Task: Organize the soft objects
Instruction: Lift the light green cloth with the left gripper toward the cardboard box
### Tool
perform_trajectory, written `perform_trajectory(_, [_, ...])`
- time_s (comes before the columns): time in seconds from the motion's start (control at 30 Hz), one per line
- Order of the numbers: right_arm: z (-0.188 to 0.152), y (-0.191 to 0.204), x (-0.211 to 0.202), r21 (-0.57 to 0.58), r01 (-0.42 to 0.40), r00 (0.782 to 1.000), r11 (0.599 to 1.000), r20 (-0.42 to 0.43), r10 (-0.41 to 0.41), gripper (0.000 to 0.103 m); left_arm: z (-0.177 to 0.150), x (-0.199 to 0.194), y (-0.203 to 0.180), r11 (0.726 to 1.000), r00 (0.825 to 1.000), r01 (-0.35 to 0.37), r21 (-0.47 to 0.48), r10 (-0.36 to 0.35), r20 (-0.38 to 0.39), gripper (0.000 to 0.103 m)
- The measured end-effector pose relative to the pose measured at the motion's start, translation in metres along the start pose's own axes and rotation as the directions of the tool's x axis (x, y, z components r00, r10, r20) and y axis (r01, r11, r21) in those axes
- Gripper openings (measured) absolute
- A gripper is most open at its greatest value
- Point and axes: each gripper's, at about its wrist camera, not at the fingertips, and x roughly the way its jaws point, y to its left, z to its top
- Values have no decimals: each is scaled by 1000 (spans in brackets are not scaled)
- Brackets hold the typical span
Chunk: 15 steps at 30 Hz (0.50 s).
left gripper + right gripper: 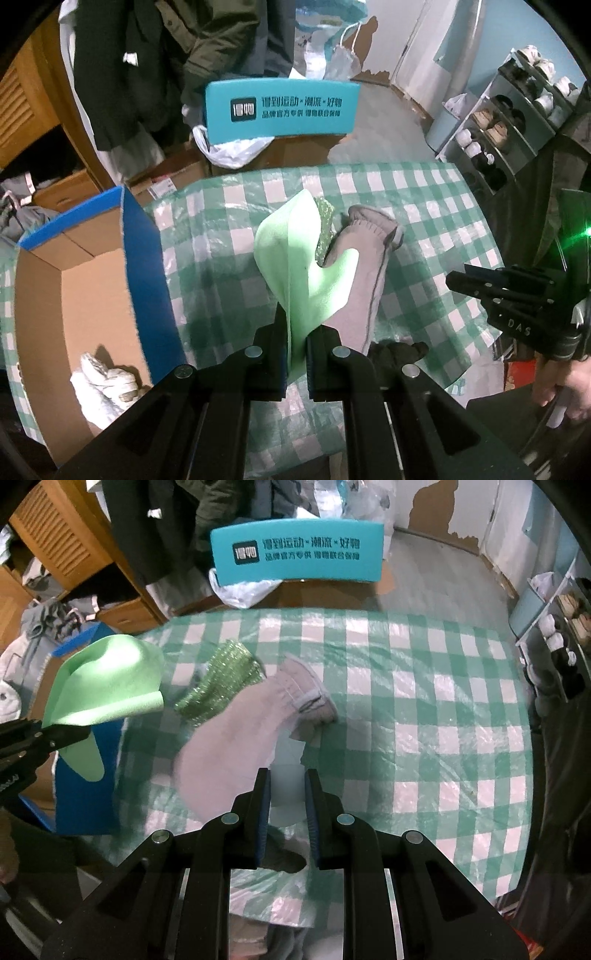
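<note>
Green cloth (295,258) in left fingers (279,354), beside box (147,258) wall.

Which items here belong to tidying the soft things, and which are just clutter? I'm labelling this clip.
Job: green cloth in left gripper; grey sock in right gripper; sparkly green cloth; cardboard box.
Clutter: teal sign, shoe rack, hanging coats.

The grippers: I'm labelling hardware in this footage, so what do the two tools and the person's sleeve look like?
Both the left gripper and right gripper are matte black linkage frames with round silver pivot pins and blue-lined finger pads. The right one shows white "DAS" lettering and a green light. The cuff by the hand is dark with thin stripes.
</note>
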Motion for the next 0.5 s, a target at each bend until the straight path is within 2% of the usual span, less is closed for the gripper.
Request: perform_trajectory(0.5, [7,27,-36,-59,-40,996,997,82,44,18,-5,-37,7,1000,998,19,-1,-19,60,7])
